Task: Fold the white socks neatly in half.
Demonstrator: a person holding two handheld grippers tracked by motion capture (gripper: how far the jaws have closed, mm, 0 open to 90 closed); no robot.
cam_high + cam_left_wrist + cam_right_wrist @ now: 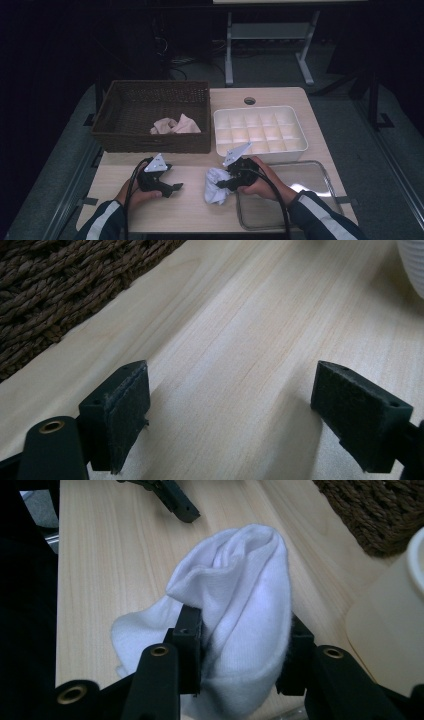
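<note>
Basket (pixel 131 107): dark woven wicker, at the table's far left corner, its front wall well back from the near edge.
Cloth (pixel 175 125): pale pink and crumpled (folds unclear), lying inside the basket toward its right front corner.
Organizer (pixel 259 131): white box split into small compartments, at the far right of the table (pixel 190 207).
Tray (pixel 320 176): clear, with a metal rim, at the near right corner, just in front of the organizer.

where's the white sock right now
In the high view the white sock is near the table's front edge, held between the right tool's jaws, just left of the clear tray and in front of the white divided box.
</note>
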